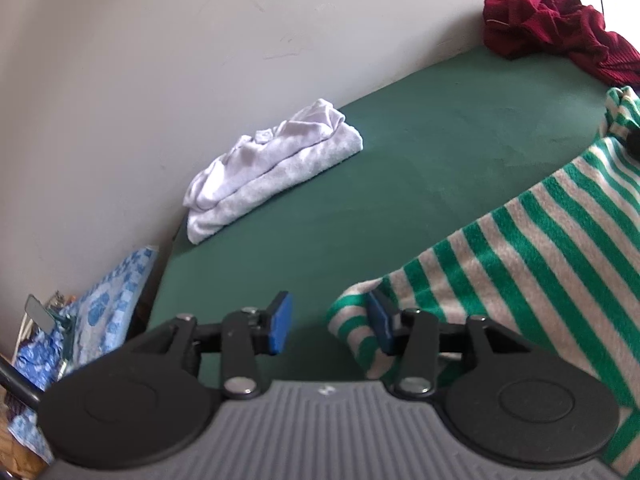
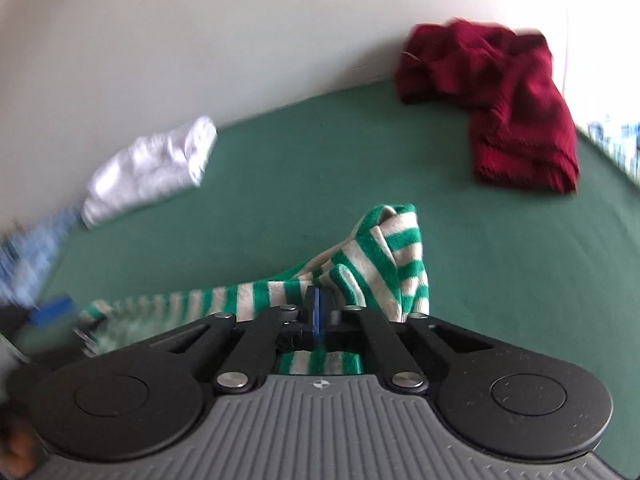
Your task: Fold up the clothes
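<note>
**Striped garment pinched on one side, loose on the other**

The right gripper (image 2: 318, 312) has its pads pressed together on a bunched edge of the green-and-cream striped garment (image 2: 376, 256), which rises in a soft fold just beyond them. The left gripper (image 1: 330, 322) stands with its jaws apart, one pad touching the garment's near corner and gripping nothing. The garment drapes over the green bed cover (image 1: 400, 184). Beyond the garment, by the wall, lie a folded white bundle (image 1: 272, 164) and a crumpled maroon sweater (image 1: 552, 28). The knit looks light, limp and fuzzy, likely to sag; corners and hems seem the surest holds.
</note>
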{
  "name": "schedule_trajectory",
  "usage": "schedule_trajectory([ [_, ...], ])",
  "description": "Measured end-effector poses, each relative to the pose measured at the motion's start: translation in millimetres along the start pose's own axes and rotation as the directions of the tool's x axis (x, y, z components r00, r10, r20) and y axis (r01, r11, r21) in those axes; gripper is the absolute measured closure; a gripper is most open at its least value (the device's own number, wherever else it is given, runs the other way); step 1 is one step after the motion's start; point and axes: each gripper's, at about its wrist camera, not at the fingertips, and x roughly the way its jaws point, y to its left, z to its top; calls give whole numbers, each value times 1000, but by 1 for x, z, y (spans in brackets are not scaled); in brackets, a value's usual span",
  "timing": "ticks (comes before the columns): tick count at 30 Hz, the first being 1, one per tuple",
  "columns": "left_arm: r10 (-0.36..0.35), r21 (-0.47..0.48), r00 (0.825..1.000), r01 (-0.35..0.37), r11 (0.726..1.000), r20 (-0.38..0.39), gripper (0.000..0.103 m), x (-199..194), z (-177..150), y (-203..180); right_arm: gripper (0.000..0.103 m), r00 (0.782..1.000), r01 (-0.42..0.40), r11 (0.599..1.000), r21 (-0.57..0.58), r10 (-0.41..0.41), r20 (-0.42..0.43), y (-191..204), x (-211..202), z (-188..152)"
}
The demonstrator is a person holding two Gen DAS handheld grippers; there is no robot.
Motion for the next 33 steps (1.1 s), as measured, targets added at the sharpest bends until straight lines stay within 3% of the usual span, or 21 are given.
schedule_trajectory([
  [2, -3, -15, 999, 4, 1000, 39, 56, -16, 1, 10, 85, 999, -39, 999, 1, 39, -24, -3, -13, -10],
  [4, -49, -53, 995, 54, 997, 92, 54, -39, 0, 18, 77, 996, -79, 997, 2, 79, -49, -6, -26, -20],
  [6, -157, -85, 982, 166, 982, 107, 54, -58, -2, 17, 77, 990, -118, 993, 5, 118, -73, -9, -39, -30],
  [7, -208, -76, 972, 216, 973, 107, 53, -65, -5, 11, 81, 988, -133, 991, 8, 133, -83, -11, -45, -35],
  [8, -243, -51, 965, 248, 967, 98, 52, -70, -10, 1, 99, 993, -101, 995, 25, 102, -65, -16, -50, -37],
  [9, -257, -21, 962, 260, 965, 87, 55, -74, -15, -9, 103, 996, -69, 997, 42, 71, -49, -21, -54, -38],
  [10, -270, 10, 960, 270, 963, 77, 58, -77, -20, -19, 97, 999, -40, 997, 58, 42, -32, -25, -60, -40],
  [12, -276, 38, 959, 274, 961, 64, 58, -84, -33, -33, 96, 996, -87, 995, 43, 86, 5, -20, -79, -46],
  [14, -251, 59, 966, 247, 967, 59, 58, -86, -44, -38, 95, 981, -189, 981, 31, 190, -38, -13, -86, -54],
  [17, -227, 75, 972, 221, 972, 68, 56, -90, -53, -35, 93, 991, -97, 995, -7, 96, -98, -9, -83, -77],
  [19, -235, 79, 969, 230, 970, 69, 51, -94, -53, -29, 97, 997, -15, 999, 47, 19, -77, -21, -85, -84],
  [20, -233, 85, 970, 227, 970, 73, 50, -96, -52, -27, 90, 997, -34, 996, 86, 39, -64, -24, -88, -82],
  [22, -242, 99, 966, 233, 967, 94, 50, -97, -48, -23, 89, 996, -69, 985, 159, 76, -37, -29, -92, -79],
  [25, -266, 75, 959, 259, 963, 97, 49, -83, -32, -16, 87, 998, -49, 988, 148, 54, -32, -23, -88, -75],
  [26, -280, 46, 957, 277, 960, 82, 51, -73, -26, -13, 87, 998, -42, 989, 144, 47, -31, -21, -86, -74],
  [28, -312, -14, 950, 313, 950, 29, 73, -51, -17, -9, 87, 999, -28, 990, 136, 32, -27, -17, -83, -72],
  [29, -331, -45, 943, 331, 943, -10, 77, -39, -13, -8, 85, 999, -21, 991, 132, 25, -26, -15, -81, -71],
  [31, -312, -53, 950, 311, 949, -11, 77, -32, -14, -4, 81, 1000, -7, 992, 125, 10, -22, -11, -78, -69],
  [33, -242, -30, 970, 241, 970, -18, 75, -31, -19, -2, 79, 1000, 7, 993, 117, -5, -18, -7, -75, -67],
])
